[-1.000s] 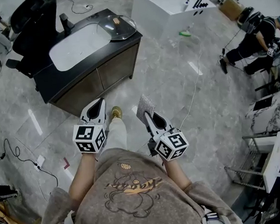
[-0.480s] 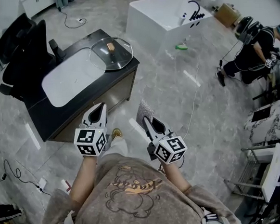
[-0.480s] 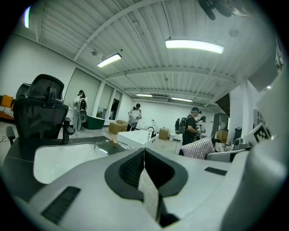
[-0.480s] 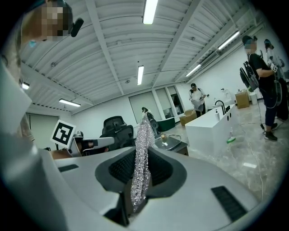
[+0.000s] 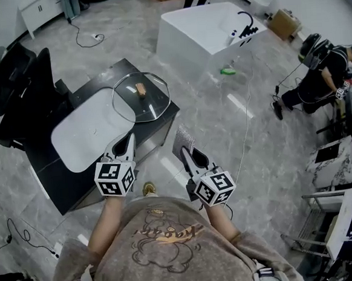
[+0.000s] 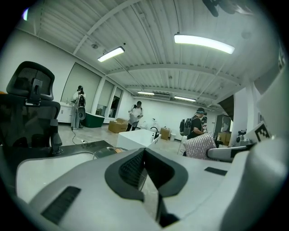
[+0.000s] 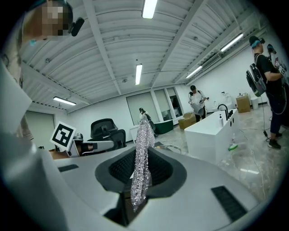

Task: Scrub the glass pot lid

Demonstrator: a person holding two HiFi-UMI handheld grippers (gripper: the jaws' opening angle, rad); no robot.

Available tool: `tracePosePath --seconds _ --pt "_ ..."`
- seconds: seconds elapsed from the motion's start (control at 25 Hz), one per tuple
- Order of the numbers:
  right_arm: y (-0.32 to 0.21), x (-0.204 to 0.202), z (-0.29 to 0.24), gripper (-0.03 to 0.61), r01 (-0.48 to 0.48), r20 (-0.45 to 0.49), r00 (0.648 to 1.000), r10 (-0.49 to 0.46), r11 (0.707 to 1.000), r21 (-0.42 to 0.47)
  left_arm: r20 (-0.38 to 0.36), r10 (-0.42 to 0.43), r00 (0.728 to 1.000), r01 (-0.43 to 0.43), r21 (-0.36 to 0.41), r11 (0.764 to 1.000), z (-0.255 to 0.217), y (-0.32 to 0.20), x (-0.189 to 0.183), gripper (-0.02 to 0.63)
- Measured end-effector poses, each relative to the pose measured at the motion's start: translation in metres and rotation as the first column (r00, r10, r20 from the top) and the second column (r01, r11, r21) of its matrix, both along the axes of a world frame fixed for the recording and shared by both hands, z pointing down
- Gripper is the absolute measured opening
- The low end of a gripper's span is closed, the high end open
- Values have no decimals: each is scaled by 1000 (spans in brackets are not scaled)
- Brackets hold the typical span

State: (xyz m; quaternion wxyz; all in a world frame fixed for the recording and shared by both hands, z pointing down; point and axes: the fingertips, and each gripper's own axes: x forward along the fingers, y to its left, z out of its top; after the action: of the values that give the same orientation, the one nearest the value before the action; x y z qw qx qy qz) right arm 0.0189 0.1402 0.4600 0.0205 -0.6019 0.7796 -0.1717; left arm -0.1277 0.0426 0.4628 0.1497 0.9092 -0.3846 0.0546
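The left gripper (image 5: 128, 140) has its jaws together on nothing, probably kept free to steady the lid; the glass pot lid (image 5: 152, 105) lies untouched on the dark counter (image 5: 52, 189) just ahead, partly over the white sink (image 5: 84, 129); the right gripper (image 5: 184, 149) is clamped on a silvery scrubbing cloth (image 5: 183, 137), upright and ready to scrub.

Person has walked up to the counter (image 5: 90, 89); glass pot lid (image 5: 141, 97) now sits just ahead of the left gripper (image 5: 129, 138), which overlaps the counter's near edge
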Motion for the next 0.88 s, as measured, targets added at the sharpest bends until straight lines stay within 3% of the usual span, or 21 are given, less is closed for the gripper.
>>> tracePosePath --seconds 0.4,0.72,0.88 --pt "-62 16 7 83 2 4 1000 -2 1000 -17 23 -46 999 47 -33 998 9 -64 18 17" --pt "-123 43 12 83 69 0 998 -69 997 -23 16 -151 988 151 -32 988 13 -115 35 17" --pt "-155 62 11 83 113 5 994 -113 993 -25 46 -171 984 173 -41 984 17 -135 52 17"
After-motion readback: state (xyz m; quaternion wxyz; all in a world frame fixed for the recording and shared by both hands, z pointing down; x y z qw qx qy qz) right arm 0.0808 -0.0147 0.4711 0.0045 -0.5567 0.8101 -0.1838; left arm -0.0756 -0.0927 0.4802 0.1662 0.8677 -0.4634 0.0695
